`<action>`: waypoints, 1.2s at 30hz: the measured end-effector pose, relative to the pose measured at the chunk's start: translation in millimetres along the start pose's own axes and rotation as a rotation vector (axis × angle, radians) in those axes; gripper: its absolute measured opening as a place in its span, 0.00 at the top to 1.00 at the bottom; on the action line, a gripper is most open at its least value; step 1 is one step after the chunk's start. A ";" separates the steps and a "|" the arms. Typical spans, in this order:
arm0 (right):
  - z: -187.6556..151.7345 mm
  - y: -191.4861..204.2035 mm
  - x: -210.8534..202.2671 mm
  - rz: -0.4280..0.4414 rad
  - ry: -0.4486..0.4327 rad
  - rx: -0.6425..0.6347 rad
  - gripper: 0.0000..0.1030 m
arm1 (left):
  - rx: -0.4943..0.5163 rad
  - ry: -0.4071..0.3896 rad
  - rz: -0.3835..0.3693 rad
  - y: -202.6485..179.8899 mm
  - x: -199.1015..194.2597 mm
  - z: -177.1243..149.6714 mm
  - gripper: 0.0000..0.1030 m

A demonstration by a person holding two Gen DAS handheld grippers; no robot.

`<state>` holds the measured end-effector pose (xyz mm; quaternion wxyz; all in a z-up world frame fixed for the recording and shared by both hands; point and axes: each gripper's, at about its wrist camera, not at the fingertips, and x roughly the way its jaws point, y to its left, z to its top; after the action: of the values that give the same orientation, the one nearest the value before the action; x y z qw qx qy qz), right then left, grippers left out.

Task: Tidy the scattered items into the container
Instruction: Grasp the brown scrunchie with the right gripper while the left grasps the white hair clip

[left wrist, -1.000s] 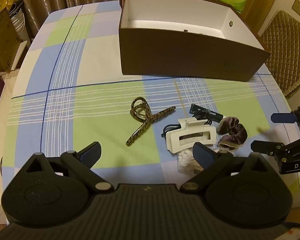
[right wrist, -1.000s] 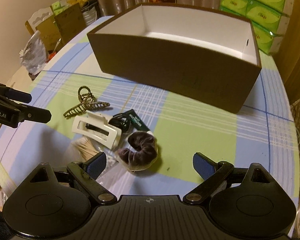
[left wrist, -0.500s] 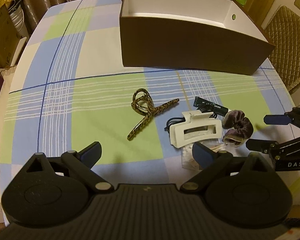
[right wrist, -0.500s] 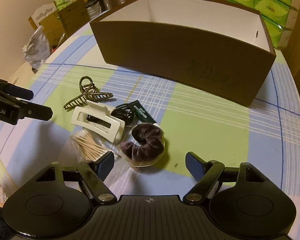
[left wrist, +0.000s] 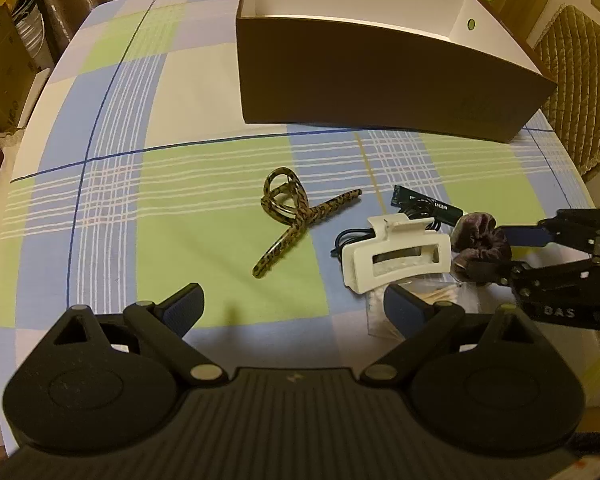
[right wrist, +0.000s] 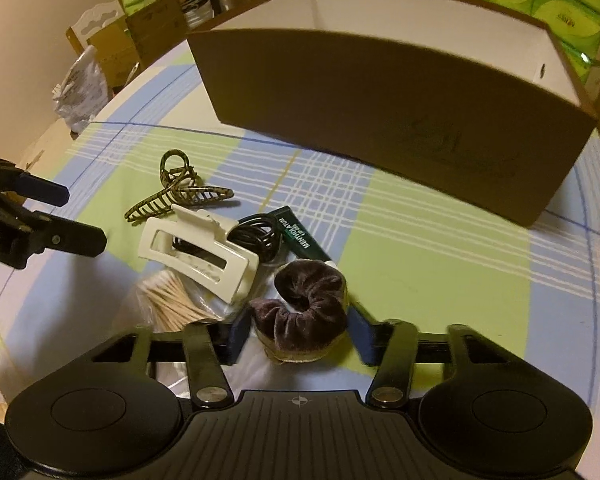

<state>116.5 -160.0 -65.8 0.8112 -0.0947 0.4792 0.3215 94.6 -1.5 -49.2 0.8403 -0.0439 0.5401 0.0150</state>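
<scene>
**Right wrist view: jaws drawn in around the scrunchie**

Right wrist view: the right gripper [right wrist: 298, 338] has been lowered onto the pile since a second ago, and its jaws have just been closing. A second ago they stood wide with the scrunchie [right wrist: 306, 304] ahead of them; now the scrunchie is flanked by both pads. The left pad is seen against the fabric; whether the right pad presses cannot be told for sure. The scrunchie lies on the checked cloth [right wrist: 440, 264], near the front wall of the box [right wrist: 380, 120].

The left gripper [left wrist: 292, 306] is seen much where it was, jaws spread, nothing between them. Nothing else on the cloth has been shifted.

Counted on the cloth:
- one scrunchie, dark velvet
- two claw clips: one white [right wrist: 198, 252], one tortoiseshell [right wrist: 176, 196], set just apart
- one green tube [right wrist: 300, 236], touching the scrunchie
- one bundle of black hair ties [right wrist: 258, 236], partly under the white clip
- one clear bag of cotton swabs [right wrist: 168, 300], partly under the white clip
- one box, brown outside, white inside, open-topped
</scene>
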 end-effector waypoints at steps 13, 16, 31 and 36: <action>-9.3 -28.0 -20.0 -0.022 -0.002 0.082 0.82 | 0.029 -0.002 -0.039 -18.5 8.2 3.7 0.08; -15.2 -44.5 -27.2 -0.052 0.003 0.125 0.82 | 0.042 -0.005 -0.053 -28.3 12.4 5.9 0.08; -27.7 -89.3 -44.3 -0.072 -0.003 0.208 0.82 | 0.094 0.003 -0.022 -77.7 40.9 17.4 0.08; -27.0 -94.7 -43.0 -0.053 0.000 0.204 0.82 | 0.082 0.000 0.028 -84.2 53.0 20.1 0.08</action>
<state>140.8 -264.4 -58.5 0.8248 -0.0243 0.5067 0.2496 141.1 -84.8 -84.2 0.8413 -0.0021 0.5406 0.0046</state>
